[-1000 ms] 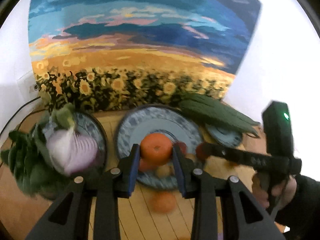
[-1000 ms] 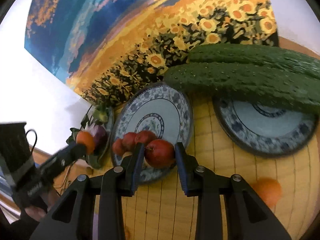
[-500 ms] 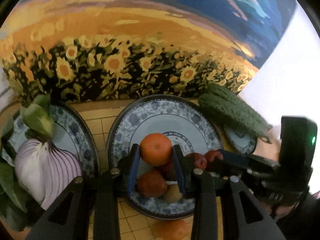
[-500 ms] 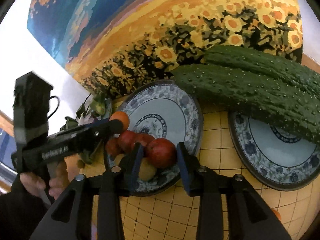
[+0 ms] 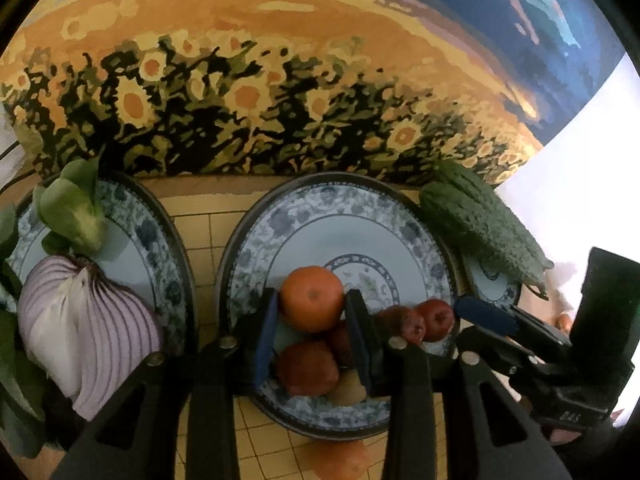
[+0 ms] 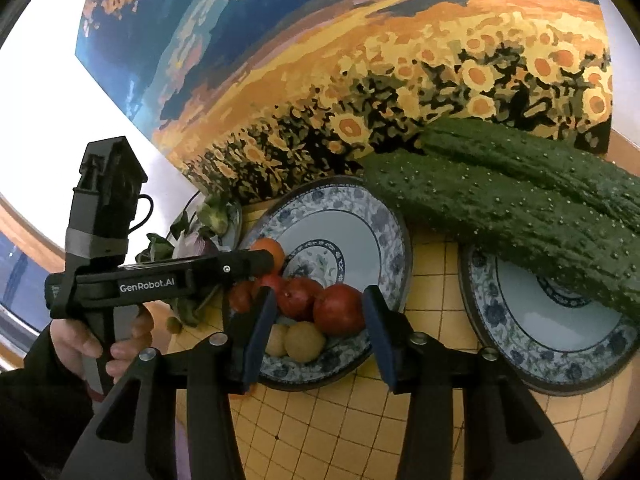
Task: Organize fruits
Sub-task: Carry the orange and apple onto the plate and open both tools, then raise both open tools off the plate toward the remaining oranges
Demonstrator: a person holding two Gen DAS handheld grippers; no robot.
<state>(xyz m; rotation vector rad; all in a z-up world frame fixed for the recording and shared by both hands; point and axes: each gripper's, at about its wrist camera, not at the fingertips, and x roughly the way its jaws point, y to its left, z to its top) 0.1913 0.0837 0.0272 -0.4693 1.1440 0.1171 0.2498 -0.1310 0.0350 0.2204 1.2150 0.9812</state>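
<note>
My left gripper [image 5: 311, 320] is shut on an orange tangerine [image 5: 311, 298] and holds it over the near part of the middle blue-patterned plate [image 5: 348, 216]. Red fruits [image 5: 306, 368] and a tan round fruit [image 5: 348, 392] lie on that plate. My right gripper [image 6: 316, 320] stands open over the same plate [image 6: 360, 216], its jaws wide on either side of a red fruit [image 6: 338, 309] resting on the plate. Two tan fruits [image 6: 305, 340] lie beside the red fruit. The left gripper with the tangerine [image 6: 267, 250] shows at the left of the right wrist view.
A left plate [image 5: 152, 236] holds a halved purple onion [image 5: 92, 336] and leafy greens [image 5: 72, 208]. A right plate [image 6: 560, 344] carries two cucumbers [image 6: 520, 204]. Another tangerine [image 5: 340, 460] lies on the yellow checked tabletop [image 6: 328, 432] in front of the middle plate. A sunflower painting [image 5: 260, 100] stands behind.
My right gripper has opened and let the red fruit go onto the middle plate. My left gripper has moved forward over that plate with the tangerine.
</note>
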